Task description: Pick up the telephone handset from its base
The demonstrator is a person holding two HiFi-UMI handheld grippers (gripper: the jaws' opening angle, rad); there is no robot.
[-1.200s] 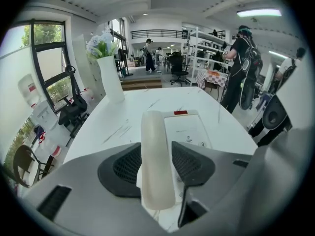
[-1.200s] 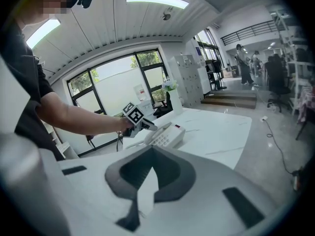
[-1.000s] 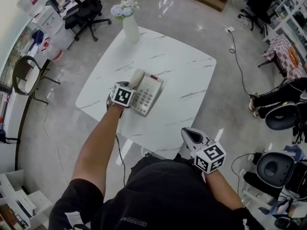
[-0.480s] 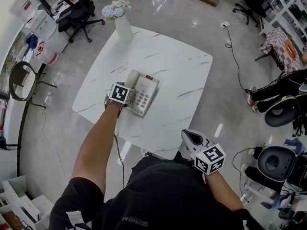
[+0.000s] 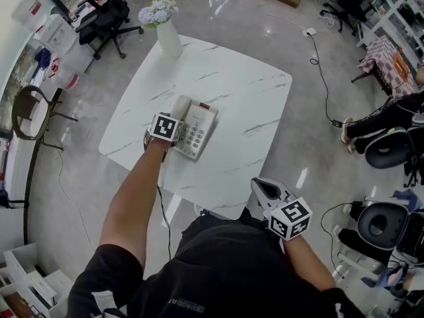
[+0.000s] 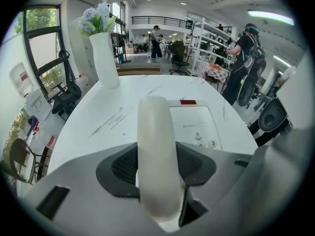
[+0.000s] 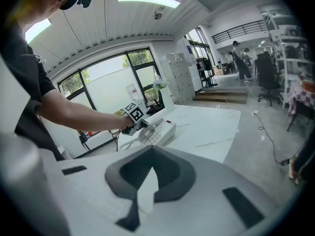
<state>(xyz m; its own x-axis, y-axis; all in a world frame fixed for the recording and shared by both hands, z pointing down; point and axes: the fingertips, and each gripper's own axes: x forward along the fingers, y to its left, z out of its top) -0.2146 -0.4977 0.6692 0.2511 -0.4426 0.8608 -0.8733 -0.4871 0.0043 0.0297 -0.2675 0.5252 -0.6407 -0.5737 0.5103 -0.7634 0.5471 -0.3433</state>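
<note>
A cream telephone (image 5: 201, 131) lies near the front left of the white marble table (image 5: 232, 78). Its handset (image 5: 181, 106) rests along the base's left side. My left gripper (image 5: 174, 119) points steeply down over the handset's near end. In the left gripper view the handset (image 6: 156, 146) runs straight between the dark pads (image 6: 123, 167), which flank it closely while the jaws are closing; the keypad base (image 6: 193, 124) shows to its right. My right gripper (image 5: 265, 189) hangs off the table's front edge, its jaws shut on nothing (image 7: 150, 156).
A white vase of flowers (image 5: 167, 35) stands at the table's far left corner. The phone cord (image 5: 162, 201) drops off the near edge. Office chairs (image 5: 106, 15) stand beyond the table, a dark chair (image 5: 30, 114) at the left, and a person's legs (image 5: 391, 118) at the right.
The head view has shifted a little, so the table sits slightly higher and further left. My left gripper stays over the handset, which remains on its base. The right gripper has not moved.
</note>
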